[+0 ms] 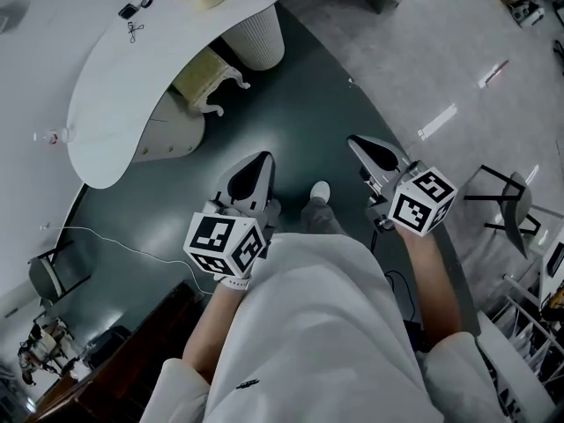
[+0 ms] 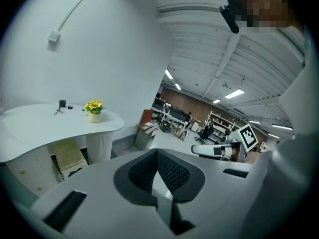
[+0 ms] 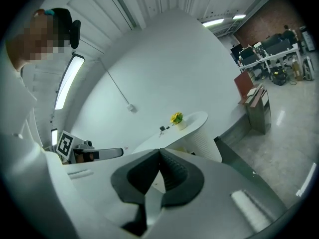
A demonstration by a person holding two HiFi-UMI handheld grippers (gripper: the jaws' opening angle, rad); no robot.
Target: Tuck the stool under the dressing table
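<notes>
Head view: both hands are holding their grippers at waist height, angled slightly down. The left gripper (image 1: 262, 159) and right gripper (image 1: 355, 141) are hanging well apart from the stool (image 1: 209, 79), which is sitting under the tabletop (image 1: 115, 104)

Left gripper view: jaws are clenched on nothing, facing the stool (image 2: 70, 156)

Right gripper view: jaws are pressing together, empty, with the tabletop (image 3: 197, 119) lying beyond

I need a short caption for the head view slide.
Stool sits under the white dressing table; left gripper and right gripper shut, empty.
</notes>
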